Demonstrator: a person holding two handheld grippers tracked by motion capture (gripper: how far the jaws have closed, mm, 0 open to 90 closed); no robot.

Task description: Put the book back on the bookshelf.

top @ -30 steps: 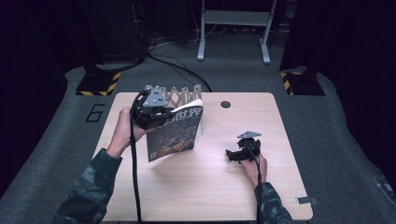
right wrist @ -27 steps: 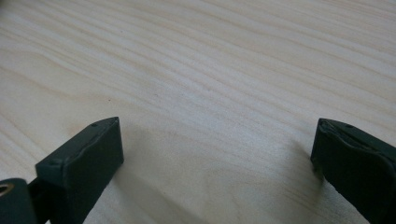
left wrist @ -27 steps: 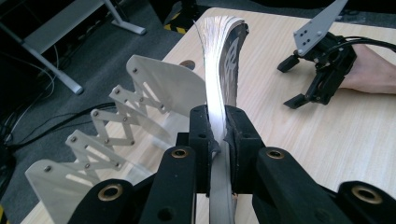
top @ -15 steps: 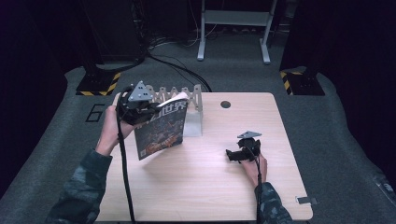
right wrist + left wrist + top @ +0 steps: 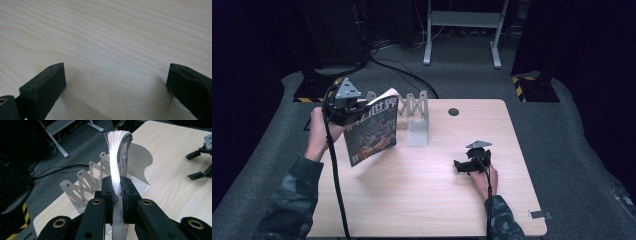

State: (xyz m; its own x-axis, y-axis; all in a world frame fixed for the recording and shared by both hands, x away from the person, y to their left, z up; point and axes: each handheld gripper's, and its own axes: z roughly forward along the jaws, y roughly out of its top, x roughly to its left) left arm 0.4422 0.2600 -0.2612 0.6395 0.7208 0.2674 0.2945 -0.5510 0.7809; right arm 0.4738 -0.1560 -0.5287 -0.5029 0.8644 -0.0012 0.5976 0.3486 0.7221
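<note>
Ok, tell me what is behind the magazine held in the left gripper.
Behind the magazine, clamped in the left gripper, stands a folding file rack at the table's far edge. Its left dividers are partly covered by the magazine; whether anything sits in them cannot be seen.

Overhead forward-down camera; gripper cameras close, sharing the table point(image 5: 422, 195).

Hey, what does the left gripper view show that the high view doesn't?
Left gripper view alone: the jaws shut on the magazine's edge, pages fanned. High view alone: the magazine's cover, the person's left hand, and the right gripper resting open on the table. Both: the magazine, the folding rack and the table.
</note>
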